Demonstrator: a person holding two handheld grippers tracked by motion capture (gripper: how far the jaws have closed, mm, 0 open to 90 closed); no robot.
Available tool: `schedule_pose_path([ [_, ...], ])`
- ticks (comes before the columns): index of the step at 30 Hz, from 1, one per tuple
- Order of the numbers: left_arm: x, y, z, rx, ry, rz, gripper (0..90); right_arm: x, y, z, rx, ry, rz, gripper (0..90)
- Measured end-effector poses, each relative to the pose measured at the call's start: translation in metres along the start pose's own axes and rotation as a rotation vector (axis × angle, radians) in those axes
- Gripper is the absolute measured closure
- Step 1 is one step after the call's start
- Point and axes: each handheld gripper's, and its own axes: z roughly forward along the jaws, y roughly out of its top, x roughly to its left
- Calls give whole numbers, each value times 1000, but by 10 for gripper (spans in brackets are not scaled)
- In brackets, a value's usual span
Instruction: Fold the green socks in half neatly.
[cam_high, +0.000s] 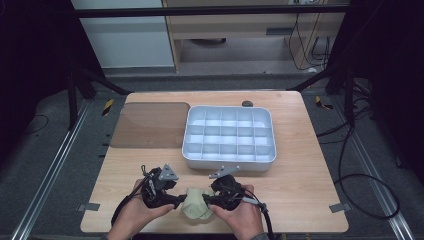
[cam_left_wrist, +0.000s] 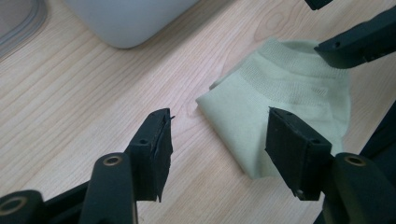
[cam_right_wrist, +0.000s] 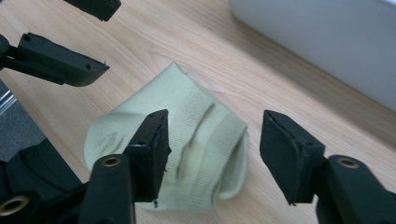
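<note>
sock (cam_high: 195, 202) folded, cuff toward the tray (cam_high: 229, 163)

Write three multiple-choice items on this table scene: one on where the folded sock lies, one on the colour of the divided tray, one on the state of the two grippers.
1. Where does the folded sock lie?
A. in a compartment of the tray
B. on the table near its front edge, between the two grippers
C. on the brown lid

2. What colour is the divided tray?
A. white
B. red
C. black

3. How do the left gripper and the right gripper stand?
A. both clamped on the sock
B. left clamped, right open
C. both with fingers apart, pressing on nothing

Answers:
1. B: the high view shows the sock on bare wood in front of the tray, a gripper at each side.
2. A: its rim and dividers are white.
3. C: each gripper view shows a wide gap between its fingers, with the sock lying loose on the table.
</note>
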Motion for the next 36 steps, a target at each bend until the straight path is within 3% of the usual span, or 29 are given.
schedule_pose_path([
  [11,-4,-13,15,15,-5,-23,384,5,3,20,50,-1,2,297],
  [19,-9,-16,23,36,-8,-18,371,3,-2,30,86,-12,4,317],
  [27,-17,-21,37,67,-11,13,369,3,-8,35,119,-24,-20,321],
  [36,-16,-21,38,74,-31,17,467,3,-14,39,145,-17,-22,331],
])
